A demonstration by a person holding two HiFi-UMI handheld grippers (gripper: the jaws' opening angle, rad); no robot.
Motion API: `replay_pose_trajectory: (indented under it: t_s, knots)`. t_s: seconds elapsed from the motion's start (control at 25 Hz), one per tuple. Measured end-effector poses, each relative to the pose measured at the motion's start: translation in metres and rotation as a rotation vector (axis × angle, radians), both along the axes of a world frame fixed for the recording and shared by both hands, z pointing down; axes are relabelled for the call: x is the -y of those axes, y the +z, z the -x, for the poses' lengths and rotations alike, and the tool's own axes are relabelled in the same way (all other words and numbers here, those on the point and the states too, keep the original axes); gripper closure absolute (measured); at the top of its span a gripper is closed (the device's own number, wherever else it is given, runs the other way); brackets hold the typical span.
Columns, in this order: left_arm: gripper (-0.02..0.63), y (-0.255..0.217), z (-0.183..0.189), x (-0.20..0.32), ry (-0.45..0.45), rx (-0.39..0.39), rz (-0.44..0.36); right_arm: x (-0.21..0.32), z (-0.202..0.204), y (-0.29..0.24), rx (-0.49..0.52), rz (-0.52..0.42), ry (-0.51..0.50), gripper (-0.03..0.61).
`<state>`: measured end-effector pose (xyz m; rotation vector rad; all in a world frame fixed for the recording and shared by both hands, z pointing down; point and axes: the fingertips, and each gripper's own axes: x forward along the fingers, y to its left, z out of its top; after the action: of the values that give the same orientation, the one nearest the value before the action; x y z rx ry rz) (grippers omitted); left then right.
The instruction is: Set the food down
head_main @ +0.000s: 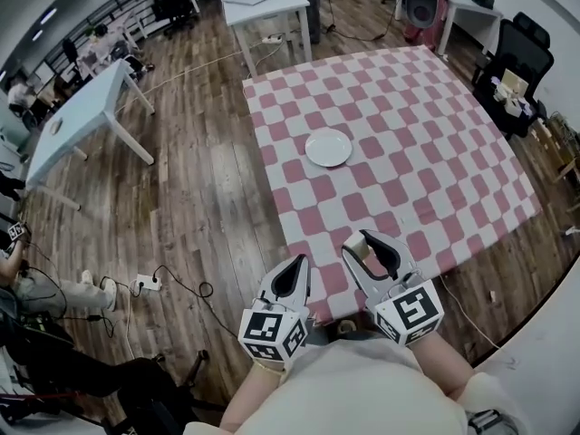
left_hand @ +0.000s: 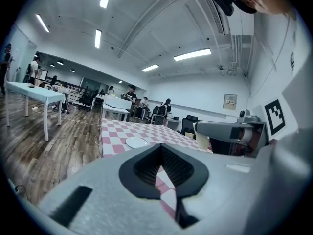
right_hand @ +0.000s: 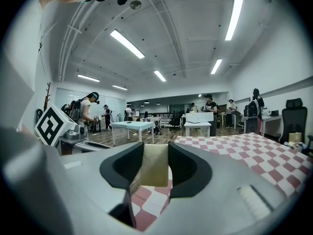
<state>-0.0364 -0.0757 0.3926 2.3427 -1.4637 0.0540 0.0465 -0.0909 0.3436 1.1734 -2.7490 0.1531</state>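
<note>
Now gripping the pale food (right_hand: 154, 166) between the jaws of the right gripper (head_main: 370, 243) over the near edge of the table (head_main: 426, 152), with the jaws of the left gripper (head_main: 300, 263) closed empty alongside.

Left gripper (left_hand: 160, 146) jaws together, empty, at near edge of checkered table (left_hand: 115, 129); white plate (left_hand: 136, 142) mid-table.

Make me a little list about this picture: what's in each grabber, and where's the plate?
left gripper: shut, nothing in it
right gripper: shut on a pale food piece
plate: white, empty, on the checked tablecloth, apart from both grippers
food on plate: not yet
</note>
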Motion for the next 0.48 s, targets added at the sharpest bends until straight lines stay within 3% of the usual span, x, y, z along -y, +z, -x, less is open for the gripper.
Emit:
replay_pose_trajectory:
  t_s: [0.48]
  knots:
    - [0.614, 0.012, 0.032, 0.079, 0.128, -0.017, 0.034, 0.074, 0.026, 0.015, -0.029, 0.041, 0.151, 0.413]
